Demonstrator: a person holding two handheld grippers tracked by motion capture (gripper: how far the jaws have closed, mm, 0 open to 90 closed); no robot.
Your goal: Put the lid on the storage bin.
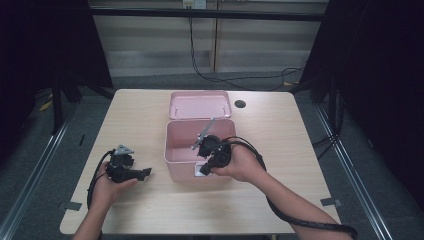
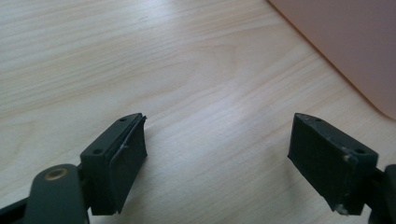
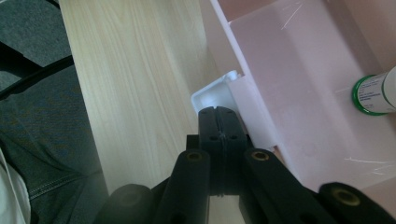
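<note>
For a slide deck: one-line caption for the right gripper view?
Right gripper, jaws shut, at the white latch on the pink box; a green-capped bottle lies inside.

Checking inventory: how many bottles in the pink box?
1: a green-capped bottle lying on the box floor, seen from the right gripper view; others may be hidden behind the hand.

The right gripper (image 3: 219, 114) has its two black jaws pressed together, with no gap between them. Their tips meet at the white latch (image 3: 212, 93) on the wall of the pink box (image 3: 280, 74); whether the jaws pinch the latch or just touch it is not clear. Inside the box, at the right edge, lies a white bottle (image 3: 376, 93) with a green ring around its end. Left of the box is the wooden table (image 3: 130, 84), and beyond its edge a grey floor (image 3: 28, 32) and a leg in grey jeans (image 3: 46, 158).
</note>
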